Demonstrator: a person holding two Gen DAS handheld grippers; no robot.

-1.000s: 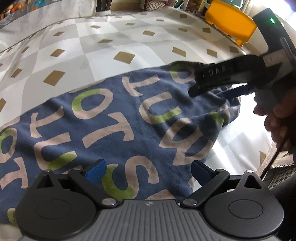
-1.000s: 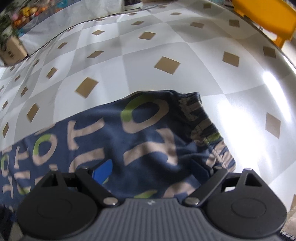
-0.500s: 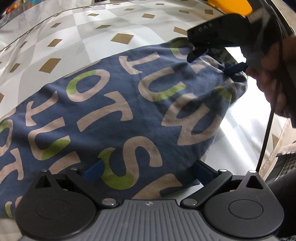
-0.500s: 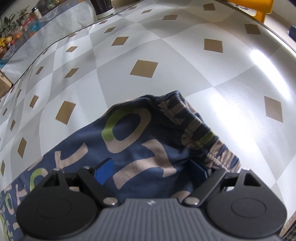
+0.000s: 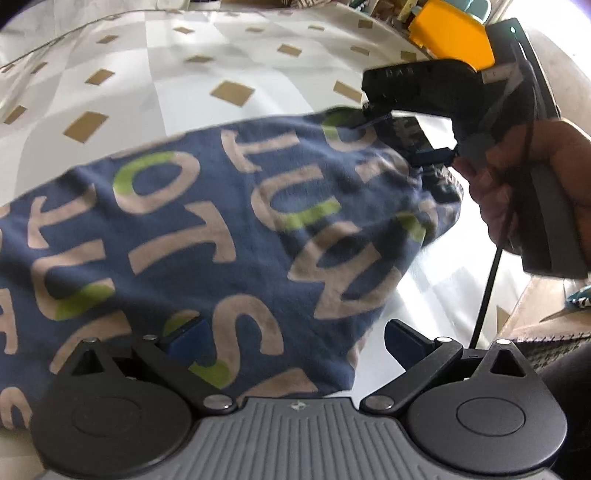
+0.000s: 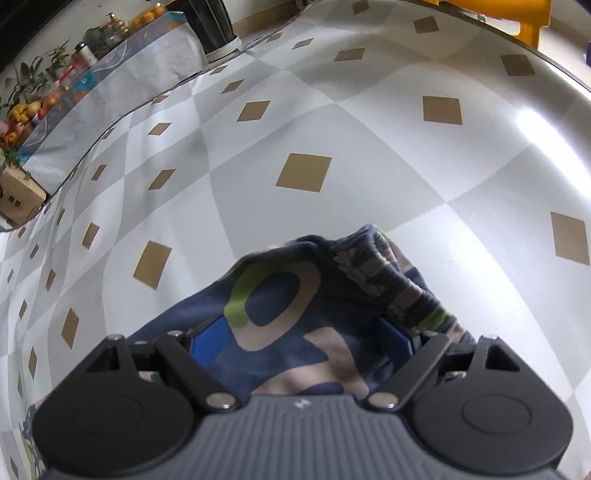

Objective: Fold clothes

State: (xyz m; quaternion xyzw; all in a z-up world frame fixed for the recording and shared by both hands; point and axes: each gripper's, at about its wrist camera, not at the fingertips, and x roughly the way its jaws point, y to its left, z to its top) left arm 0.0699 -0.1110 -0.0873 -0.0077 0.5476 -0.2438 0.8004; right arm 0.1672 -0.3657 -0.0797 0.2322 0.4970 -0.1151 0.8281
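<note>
Garment (image 5: 229,236): soft knit cloth, navy blue, printed with large beige block letters touched with lime green; lies spread and slightly rumpled across the table (image 5: 192,55). One end carries a ribbed, gathered band (image 6: 384,273) striped in navy, beige and green, bunched into folds.

Table: covered with a glossy sheet in a pale grey-and-white diamond check, a small tan square at each crossing; bright glare on the right side in the right wrist view.

Left gripper (image 5: 291,339): black linkage arms, ribbed grey body, blue flat pads (image 5: 184,338). Jaws spread wide, low over the near edge of the garment; the left pad over the cloth, the right pad beyond the cloth's edge, over bare table. Whether the pads touch the fabric cannot be told.

Right gripper (image 6: 303,339): same build, held in a hand (image 5: 517,177). Jaws spread wide, with the banded end of the garment heaped between the blue pads; not pinching it. Its jaws have just been closing a little.

Orange plastic item (image 5: 450,33): rounded, smooth, at the far table edge.

Shelf of fruit and bottles (image 6: 44,99): far left, small and blurred.
</note>
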